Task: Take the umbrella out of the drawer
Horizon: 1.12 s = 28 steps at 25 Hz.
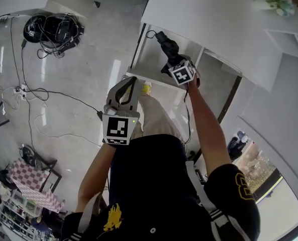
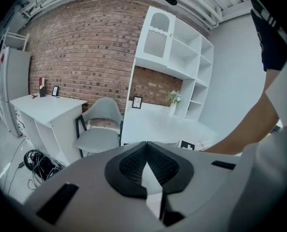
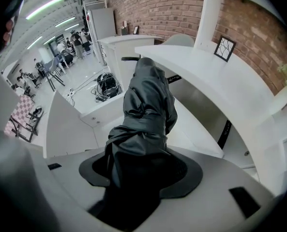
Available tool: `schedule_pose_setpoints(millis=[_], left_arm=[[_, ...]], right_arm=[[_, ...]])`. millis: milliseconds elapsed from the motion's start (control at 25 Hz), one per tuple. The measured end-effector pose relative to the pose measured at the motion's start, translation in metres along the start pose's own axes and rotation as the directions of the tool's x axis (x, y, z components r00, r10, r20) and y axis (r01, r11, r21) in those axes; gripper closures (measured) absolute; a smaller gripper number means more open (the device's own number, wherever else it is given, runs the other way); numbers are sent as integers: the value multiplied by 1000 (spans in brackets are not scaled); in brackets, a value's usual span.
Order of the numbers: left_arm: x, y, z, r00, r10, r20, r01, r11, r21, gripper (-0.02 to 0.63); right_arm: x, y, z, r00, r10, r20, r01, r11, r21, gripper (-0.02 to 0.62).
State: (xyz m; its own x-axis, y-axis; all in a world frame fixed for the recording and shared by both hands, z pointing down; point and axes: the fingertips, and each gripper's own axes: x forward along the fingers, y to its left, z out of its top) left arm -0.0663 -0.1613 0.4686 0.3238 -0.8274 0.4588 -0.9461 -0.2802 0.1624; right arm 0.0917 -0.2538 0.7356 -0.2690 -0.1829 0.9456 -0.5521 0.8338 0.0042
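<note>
A folded black umbrella (image 1: pixel 168 46) hangs above the open white drawer (image 1: pixel 150 59) under the desk, with my right gripper (image 1: pixel 171 63) shut on its lower end. In the right gripper view the umbrella (image 3: pixel 146 100) rises from between the jaws of the right gripper (image 3: pixel 141 166), and the drawer wall (image 3: pixel 66 129) lies below it. My left gripper (image 1: pixel 130 82) is held in front of the person's body, left of the drawer. Its jaws meet at the tips with nothing between them, as the left gripper (image 2: pixel 146 147) view also shows.
The white desk (image 1: pixel 214 19) spans the top right, with a small plant (image 1: pixel 279 1) on it. A small yellow item (image 1: pixel 146 88) sits by the drawer's near edge. A tangle of black cables (image 1: pixel 53 31) lies on the floor at left. A grey chair (image 2: pixel 99 129) stands by a second desk.
</note>
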Motion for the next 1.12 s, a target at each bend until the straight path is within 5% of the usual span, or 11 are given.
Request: schedule_pose_setpoints(millis=[800,1120], left_arm=[[-23,-1,64,997,-49,59,46,998,53,588],[-28,-9,79,994,-79,75,71,992,100,588]], right_arm=[[-86,2,32,994,-10,109,-10,984,178,328],[-124,-11,40,974,-51,219,-26,941,336,327]])
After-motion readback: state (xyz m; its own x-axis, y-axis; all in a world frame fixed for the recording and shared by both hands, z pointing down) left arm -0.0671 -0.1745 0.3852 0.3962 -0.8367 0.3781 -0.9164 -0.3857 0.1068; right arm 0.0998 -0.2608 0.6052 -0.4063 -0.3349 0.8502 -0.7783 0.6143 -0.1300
